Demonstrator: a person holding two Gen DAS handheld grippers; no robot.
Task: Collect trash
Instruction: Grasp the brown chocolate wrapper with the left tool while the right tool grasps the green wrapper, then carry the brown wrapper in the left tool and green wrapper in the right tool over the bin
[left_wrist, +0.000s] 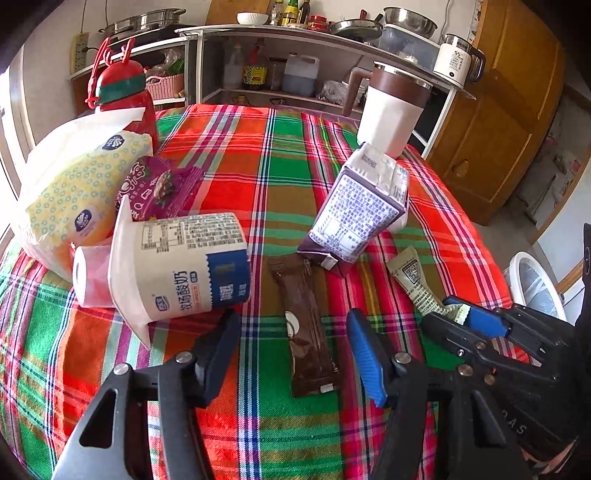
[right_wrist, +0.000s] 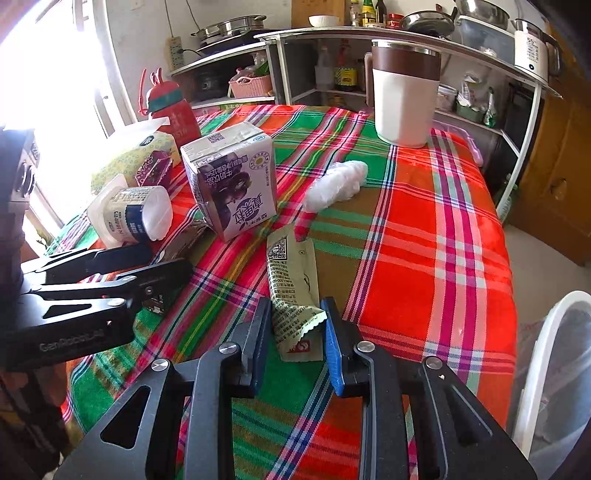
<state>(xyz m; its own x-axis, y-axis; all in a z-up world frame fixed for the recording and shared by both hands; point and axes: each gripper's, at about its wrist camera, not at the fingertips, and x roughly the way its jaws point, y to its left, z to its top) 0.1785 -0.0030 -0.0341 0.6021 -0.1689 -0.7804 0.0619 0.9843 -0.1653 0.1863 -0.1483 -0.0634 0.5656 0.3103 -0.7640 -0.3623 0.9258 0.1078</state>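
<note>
1. Leftmost, a soft tissue pack (left_wrist: 70, 195) in dotted yellow film lies beside a crinkled purple snack packet (left_wrist: 162, 184).
2. Next, a white yogurt cup (left_wrist: 184, 266) lies tipped on the plaid cloth of the tabletop (left_wrist: 229, 166); its inside is not visible.
3. Centrally, a glossy brown wrapper (left_wrist: 306, 328) lies flat between the half-spread jaws of the left hand-held gripper (left_wrist: 295, 350), untouched.
4. Rightward, a boxy purple carton (left_wrist: 362, 210) leans.
5. Furthest right, the right hand-held gripper (right_wrist: 297, 332) pinches a creased green wrapper (right_wrist: 291, 284).
</note>
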